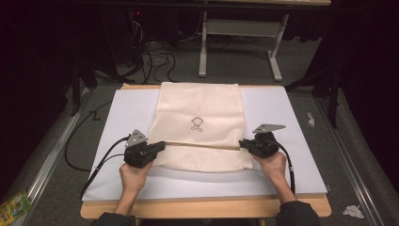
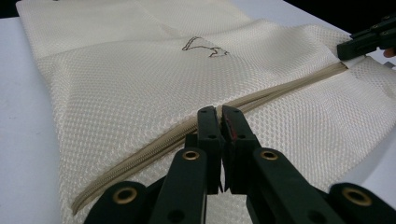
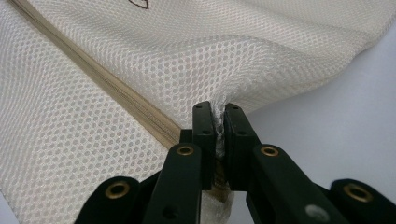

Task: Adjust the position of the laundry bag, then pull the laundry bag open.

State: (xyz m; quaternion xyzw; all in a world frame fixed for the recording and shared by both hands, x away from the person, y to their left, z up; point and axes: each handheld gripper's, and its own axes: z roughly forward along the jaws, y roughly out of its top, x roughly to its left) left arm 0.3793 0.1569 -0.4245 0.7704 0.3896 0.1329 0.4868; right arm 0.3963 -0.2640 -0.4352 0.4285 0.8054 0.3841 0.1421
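- Where the high view looks down: cream mesh bag flat on the white board, zipper running left to right; left gripper at the zipper's left end, right gripper at its right end.
- In the left gripper view: jaws pressed together, pinching the mesh bag at the zipper.
- In the right gripper view: jaws clamped on the bag's bunched edge beside the zipper.
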